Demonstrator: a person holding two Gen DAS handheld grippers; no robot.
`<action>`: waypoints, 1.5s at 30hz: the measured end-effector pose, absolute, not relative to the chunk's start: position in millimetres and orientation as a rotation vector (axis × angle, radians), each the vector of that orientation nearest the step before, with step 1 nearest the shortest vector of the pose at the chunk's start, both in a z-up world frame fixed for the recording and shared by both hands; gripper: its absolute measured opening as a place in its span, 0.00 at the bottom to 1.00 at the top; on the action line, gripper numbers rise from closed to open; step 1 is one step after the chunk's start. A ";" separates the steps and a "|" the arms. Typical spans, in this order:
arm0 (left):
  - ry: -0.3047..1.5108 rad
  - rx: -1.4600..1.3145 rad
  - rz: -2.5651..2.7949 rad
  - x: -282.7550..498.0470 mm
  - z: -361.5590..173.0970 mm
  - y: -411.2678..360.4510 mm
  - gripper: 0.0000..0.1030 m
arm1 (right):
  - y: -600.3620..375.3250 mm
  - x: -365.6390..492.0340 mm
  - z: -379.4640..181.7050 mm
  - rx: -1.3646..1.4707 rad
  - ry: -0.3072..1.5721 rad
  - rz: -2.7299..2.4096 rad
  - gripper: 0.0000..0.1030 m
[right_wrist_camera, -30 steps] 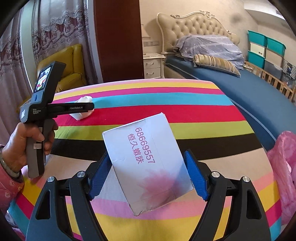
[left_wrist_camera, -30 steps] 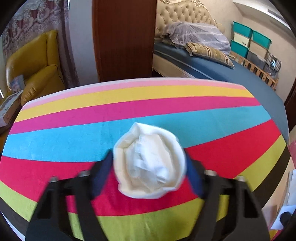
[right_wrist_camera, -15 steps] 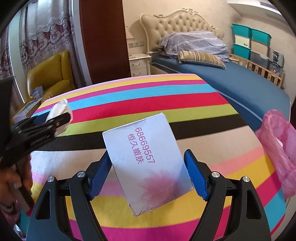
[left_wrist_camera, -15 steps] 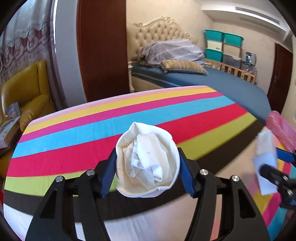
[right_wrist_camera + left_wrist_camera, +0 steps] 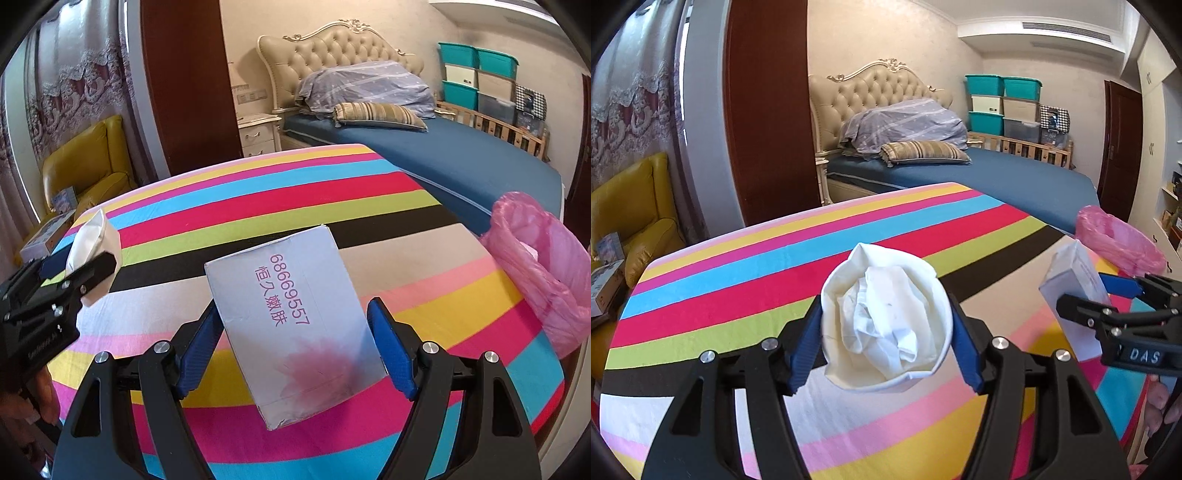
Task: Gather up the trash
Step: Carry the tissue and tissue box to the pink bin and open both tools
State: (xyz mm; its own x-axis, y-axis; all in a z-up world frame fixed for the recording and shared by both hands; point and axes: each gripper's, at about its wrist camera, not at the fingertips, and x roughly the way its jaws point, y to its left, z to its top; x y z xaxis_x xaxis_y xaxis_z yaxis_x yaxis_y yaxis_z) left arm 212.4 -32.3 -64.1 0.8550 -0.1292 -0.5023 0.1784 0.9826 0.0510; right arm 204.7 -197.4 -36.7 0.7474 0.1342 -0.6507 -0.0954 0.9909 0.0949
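I've swung both grippers twd the pink bag (image 5: 543, 273). Left gripper (image 5: 886, 325) clamped on cup (image 5: 886, 317) w/ tissue, right gripper (image 5: 295, 339) clamped on box (image 5: 295, 317), both off the table (image 5: 258, 192). Drop next, I reckon.

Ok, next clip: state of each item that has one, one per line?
Left gripper: shut on paper cup.
Paper cup: crumpled, stuffed with tissue, held above the table.
Right gripper: shut on box.
Box: closed, tilted, held above the table.
Pink trash bag: mouth open, at the table's right edge.
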 end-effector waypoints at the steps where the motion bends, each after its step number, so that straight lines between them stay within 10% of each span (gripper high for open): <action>1: 0.519 0.097 -0.167 212.1 -63.0 -33.1 0.60 | -200.4 202.3 -35.8 0.064 0.712 0.118 0.72; 45: 0.377 0.234 -0.623 231.2 -29.6 -235.4 0.61 | -414.2 159.7 3.1 0.206 0.452 -0.230 0.72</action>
State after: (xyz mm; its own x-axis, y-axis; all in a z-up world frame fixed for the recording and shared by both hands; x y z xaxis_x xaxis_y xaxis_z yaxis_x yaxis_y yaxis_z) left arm 231.2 -235.4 -29.6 0.7475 -0.5223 -0.4104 0.6062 0.7890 0.0999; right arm 159.7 -414.2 3.1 0.8745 -0.1732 -0.4530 0.2640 0.9535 0.1451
